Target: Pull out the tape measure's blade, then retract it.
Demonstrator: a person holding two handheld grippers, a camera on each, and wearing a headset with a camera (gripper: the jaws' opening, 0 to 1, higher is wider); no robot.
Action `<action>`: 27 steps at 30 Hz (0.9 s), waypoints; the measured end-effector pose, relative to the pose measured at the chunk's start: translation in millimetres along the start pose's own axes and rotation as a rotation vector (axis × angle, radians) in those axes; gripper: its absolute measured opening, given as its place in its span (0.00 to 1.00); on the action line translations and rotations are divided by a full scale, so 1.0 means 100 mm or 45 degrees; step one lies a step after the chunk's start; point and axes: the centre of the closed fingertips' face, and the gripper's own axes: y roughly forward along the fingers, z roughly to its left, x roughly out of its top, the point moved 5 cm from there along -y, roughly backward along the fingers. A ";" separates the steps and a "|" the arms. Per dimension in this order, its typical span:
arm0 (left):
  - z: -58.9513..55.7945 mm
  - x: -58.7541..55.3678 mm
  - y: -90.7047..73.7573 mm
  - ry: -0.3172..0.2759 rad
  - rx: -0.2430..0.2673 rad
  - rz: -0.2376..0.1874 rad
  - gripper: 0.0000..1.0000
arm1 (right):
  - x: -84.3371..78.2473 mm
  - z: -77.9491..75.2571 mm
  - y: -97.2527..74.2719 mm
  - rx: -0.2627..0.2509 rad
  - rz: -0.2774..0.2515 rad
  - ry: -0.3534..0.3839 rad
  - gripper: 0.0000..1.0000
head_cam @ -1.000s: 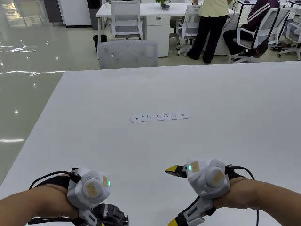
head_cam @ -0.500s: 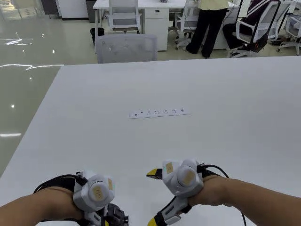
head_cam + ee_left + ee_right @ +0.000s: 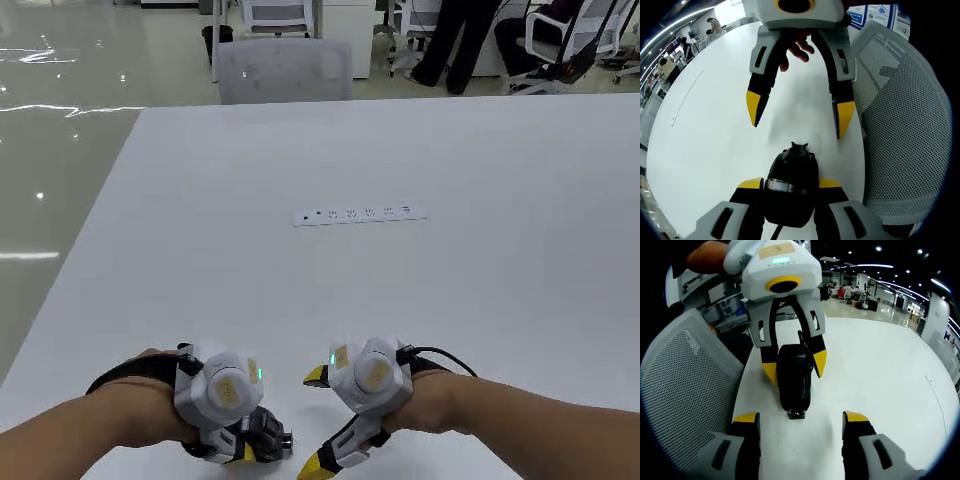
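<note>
A black tape measure [image 3: 268, 436] rests low on the white table [image 3: 400, 290] near its front edge, and my left gripper [image 3: 255, 442] is shut on its case. In the left gripper view the case [image 3: 790, 187] fills the space between my yellow-tipped jaws. My right gripper [image 3: 313, 420] faces it from the right, open, with its jaws a short way from the case. In the right gripper view, the small blade hook [image 3: 796, 414] at the bottom of the case [image 3: 792, 380] points at my open right gripper [image 3: 801, 416]. No blade is drawn out.
A white power strip [image 3: 360, 214] lies flat in the middle of the table. A grey mesh chair [image 3: 900, 125] stands close to the table's near edge. Another chair [image 3: 285, 70] stands at the far edge, with people at desks behind it.
My right gripper has moved left, closing the gap to the left gripper and the tape measure. The head camera has tilted down. The left gripper keeps its hold.
</note>
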 end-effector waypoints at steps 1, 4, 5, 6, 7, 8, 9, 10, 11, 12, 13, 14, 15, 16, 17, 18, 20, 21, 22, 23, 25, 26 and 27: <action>0.00 0.00 0.00 -0.002 0.005 0.002 0.35 | 0.00 0.01 0.04 0.007 -0.001 0.004 0.60; -0.01 0.00 0.00 -0.003 0.008 0.004 0.35 | -0.01 0.04 0.12 0.027 0.019 -0.011 0.51; 0.00 0.00 0.00 -0.004 0.008 0.002 0.35 | -0.02 0.05 0.14 0.036 0.026 -0.016 0.49; 0.00 0.00 0.00 -0.005 0.008 -0.001 0.35 | -0.02 0.06 0.16 0.039 0.029 -0.022 0.47; 0.00 0.00 0.00 -0.007 0.008 -0.002 0.35 | -0.02 0.06 0.17 0.040 0.037 -0.025 0.45; 0.00 0.00 0.00 -0.006 0.009 -0.003 0.35 | -0.03 0.06 0.18 0.033 0.042 -0.031 0.43; 0.00 0.00 0.00 -0.007 0.009 -0.003 0.35 | -0.03 0.05 0.19 0.029 0.046 -0.035 0.37; 0.00 0.00 0.00 -0.008 0.009 -0.004 0.35 | -0.03 0.05 0.19 0.021 0.052 -0.038 0.33; 0.01 0.00 0.00 -0.009 0.008 -0.005 0.35 | -0.03 0.04 0.19 0.018 0.053 -0.044 0.30; 0.01 0.00 0.00 -0.009 0.008 -0.005 0.35 | -0.04 0.04 0.19 0.017 0.054 -0.046 0.28; 0.01 0.00 0.00 -0.010 0.008 -0.004 0.35 | -0.05 0.05 0.19 0.018 0.064 -0.049 0.27; 0.01 0.00 0.00 -0.009 0.009 -0.003 0.35 | -0.05 0.04 0.19 0.017 0.069 -0.057 0.25; 0.01 0.00 0.01 -0.009 0.010 -0.002 0.35 | -0.06 0.03 0.19 0.010 0.078 -0.067 0.21; 0.01 0.00 0.01 -0.008 0.011 -0.001 0.35 | -0.07 0.02 0.19 0.004 0.086 -0.069 0.18; 0.01 0.00 0.01 -0.010 0.014 0.001 0.35 | -0.07 0.03 0.19 0.011 0.085 -0.067 0.17; 0.01 0.00 0.00 -0.009 0.016 0.001 0.35 | -0.07 0.03 0.20 0.009 0.086 -0.070 0.17; 0.00 0.00 0.00 -0.010 0.016 -0.002 0.35 | -0.06 0.05 0.22 0.007 0.088 -0.099 0.16; 0.00 0.00 0.00 -0.018 0.016 -0.005 0.35 | -0.06 0.06 0.24 0.009 0.094 -0.102 0.15; 0.00 0.00 0.00 -0.021 0.015 -0.006 0.35 | -0.06 0.07 0.25 0.010 0.099 -0.098 0.15; 0.00 0.00 0.00 -0.021 0.016 -0.006 0.35 | -0.06 0.07 0.28 0.001 0.104 -0.099 0.15; 0.00 0.00 0.00 -0.025 0.020 -0.002 0.35 | -0.06 0.05 0.29 -0.018 0.115 -0.100 0.15; 0.00 -0.01 0.00 -0.025 0.023 -0.001 0.35 | -0.07 0.05 0.28 -0.008 0.124 -0.072 0.15; 0.00 -0.01 0.00 -0.029 0.026 -0.003 0.35 | -0.07 0.04 0.28 -0.007 0.121 -0.053 0.15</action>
